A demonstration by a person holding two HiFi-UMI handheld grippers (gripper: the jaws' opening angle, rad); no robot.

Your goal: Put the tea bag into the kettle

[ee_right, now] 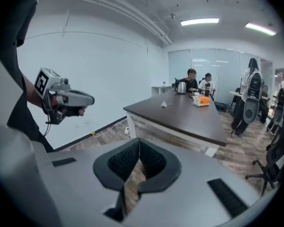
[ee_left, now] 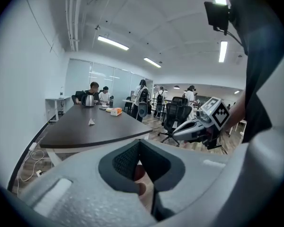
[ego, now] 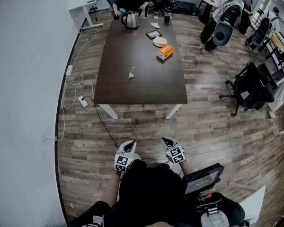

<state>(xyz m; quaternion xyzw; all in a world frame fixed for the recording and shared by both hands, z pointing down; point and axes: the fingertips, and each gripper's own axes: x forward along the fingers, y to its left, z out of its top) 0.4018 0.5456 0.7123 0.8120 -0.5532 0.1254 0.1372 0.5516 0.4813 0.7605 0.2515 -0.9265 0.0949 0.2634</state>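
Observation:
The tea bag [ego: 132, 73] is a small white sachet lying alone near the middle of the dark brown table [ego: 146, 89]. The steel kettle [ego: 130, 19] stands at the table's far end. Both grippers hang close to my body, well short of the table's near edge. The left gripper [ego: 129, 145] and right gripper [ego: 166, 140] are side by side, each shut and holding nothing. In the left gripper view the jaws [ee_left: 139, 143] meet, with the tea bag [ee_left: 91, 122] and kettle [ee_left: 88, 100] far ahead. The right gripper view shows its jaws [ee_right: 139, 142] shut, and beyond them the tea bag [ee_right: 164, 104] and kettle [ee_right: 181, 86].
An orange box [ego: 165, 51], a plate [ego: 160, 41] and a dark tray [ego: 154, 34] sit on the table's right side. People sit at the far end. Office chairs [ego: 251, 86] stand to the right. Cables and a power strip [ego: 83, 100] lie by the left wall.

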